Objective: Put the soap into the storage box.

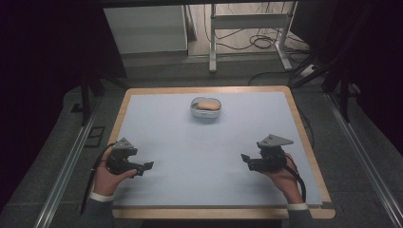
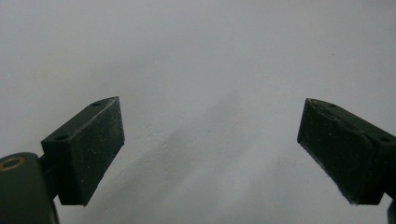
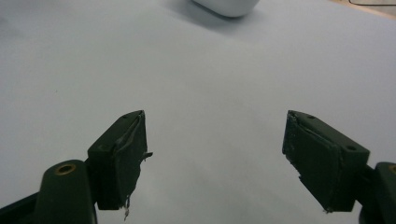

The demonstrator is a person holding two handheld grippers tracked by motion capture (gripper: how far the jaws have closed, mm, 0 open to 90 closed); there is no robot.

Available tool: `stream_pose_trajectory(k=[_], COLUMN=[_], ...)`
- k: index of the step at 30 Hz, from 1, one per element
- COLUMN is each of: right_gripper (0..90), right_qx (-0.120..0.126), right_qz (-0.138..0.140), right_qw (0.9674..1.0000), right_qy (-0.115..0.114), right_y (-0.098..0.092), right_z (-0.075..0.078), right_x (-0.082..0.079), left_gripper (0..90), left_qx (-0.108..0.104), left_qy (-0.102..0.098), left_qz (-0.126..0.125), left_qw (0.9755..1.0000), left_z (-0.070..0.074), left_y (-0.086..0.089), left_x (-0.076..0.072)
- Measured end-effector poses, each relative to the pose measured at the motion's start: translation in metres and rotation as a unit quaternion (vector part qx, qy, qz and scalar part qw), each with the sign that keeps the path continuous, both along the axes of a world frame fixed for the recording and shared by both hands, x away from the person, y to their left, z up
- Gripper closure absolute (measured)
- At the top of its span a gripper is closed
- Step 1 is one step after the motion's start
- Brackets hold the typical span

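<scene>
A white bowl with an orange-tan item inside sits on the tabletop toward 12 o'clock, well apart from both hands. The left tongs, at about 8 o'clock, gape wide with nothing between the jaws. The right tongs, at about 4 o'clock, also stand open and empty, pointing across the pale surface; the bowl's edge lies far ahead of them.
</scene>
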State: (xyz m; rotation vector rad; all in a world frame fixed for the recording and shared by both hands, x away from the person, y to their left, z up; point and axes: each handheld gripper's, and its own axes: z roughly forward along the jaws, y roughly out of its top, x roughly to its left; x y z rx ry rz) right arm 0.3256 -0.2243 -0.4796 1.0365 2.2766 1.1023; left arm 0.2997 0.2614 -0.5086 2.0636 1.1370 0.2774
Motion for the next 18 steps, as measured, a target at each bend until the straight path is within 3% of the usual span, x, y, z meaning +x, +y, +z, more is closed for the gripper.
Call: stream_pose_trajectory(k=[8, 18], right_gripper=[22.1, 19.7], right_qx=[0.01, 0.007], right_qz=[-0.018, -0.01], right_qw=[0.9998, 0.9998], right_qy=[-0.003, -0.013], right_y=[-0.01, -0.008], right_z=[-0.003, 0.0], right_x=[-0.007, -0.01], left_gripper=[7.6, 7.5], left_qx=[0.001, 0.004], left_qy=[0.0, 0.001], left_qz=[-0.001, 0.001], left_qw=[1.0, 1.0], left_z=[0.0, -0.001], left_y=[0.0, -0.001], left_x=[0.0, 0.0])
